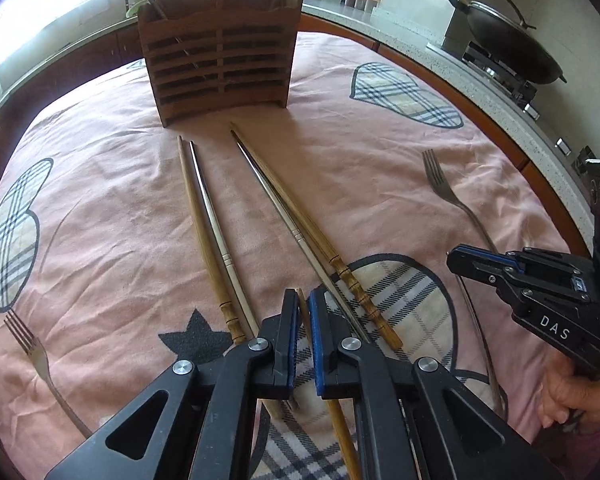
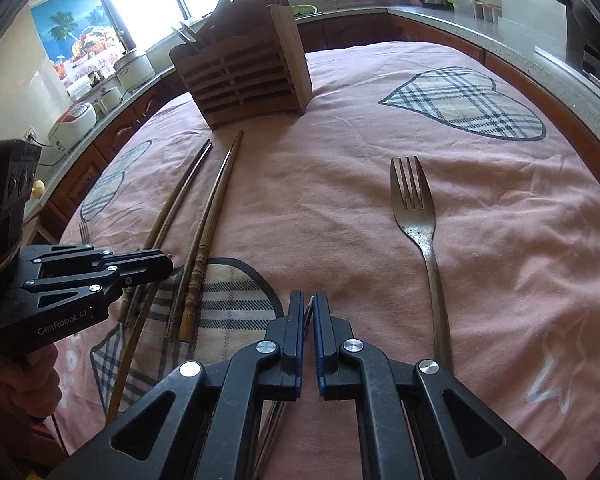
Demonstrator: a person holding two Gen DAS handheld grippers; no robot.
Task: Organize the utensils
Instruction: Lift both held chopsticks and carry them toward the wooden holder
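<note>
My left gripper (image 1: pixel 303 300) is shut on a wooden chopstick (image 1: pixel 342 432) that runs back under the jaws. In the right wrist view my right gripper (image 2: pixel 309 300) is shut on a thin metal chopstick (image 2: pixel 275 420). Two pairs of chopsticks, each one wooden and one metal, lie on the pink cloth ahead: a left pair (image 1: pixel 208 216) and a right pair (image 1: pixel 288 216). A slatted wooden utensil holder (image 1: pixel 220 60) stands upright beyond them, with utensils in it. One fork (image 2: pixel 416 216) lies right of the chopsticks, another fork (image 1: pixel 32 348) at the far left.
The pink cloth (image 1: pixel 360 152) with plaid hearts covers the table. Counters ring it: a wok (image 1: pixel 508 44) on a stove at the right, rice cookers (image 2: pixel 76 120) on the left. The right gripper (image 1: pixel 456 258) shows beside the left one, a hand on its grip.
</note>
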